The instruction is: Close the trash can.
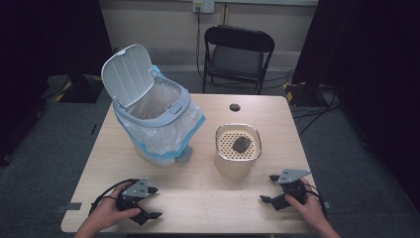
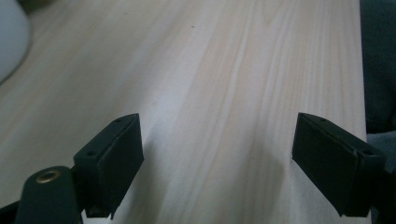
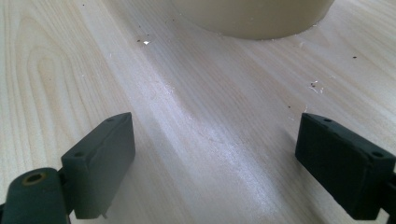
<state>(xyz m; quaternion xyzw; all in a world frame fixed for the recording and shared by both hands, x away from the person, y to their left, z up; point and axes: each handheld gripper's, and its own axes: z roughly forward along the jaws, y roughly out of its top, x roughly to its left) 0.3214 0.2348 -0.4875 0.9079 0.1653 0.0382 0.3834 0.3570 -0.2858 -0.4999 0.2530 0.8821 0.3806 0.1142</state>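
A white lidded bin (image 1: 151, 111) with a clear bag liner stands on the left half of the wooden table (image 1: 198, 193), lid up. To its right sits a beige pot (image 1: 237, 153) with a perforated insert and a dark lump (image 1: 241, 144) on it. My left gripper (image 1: 154, 202) rests open near the front left edge, nothing between its jaws (image 2: 217, 163). My right gripper (image 1: 270, 188) is open near the front right, in front of the pot; in the right gripper view the gripper (image 3: 212, 163) faces the pot's base (image 3: 252, 18) over bare wood.
A black folding chair (image 1: 237, 54) stands behind the table. A small dark round hole (image 1: 235, 107) sits near the table's far edge. Small crumbs (image 3: 313, 85) dot the wood near the pot. Grey floor surrounds the table.
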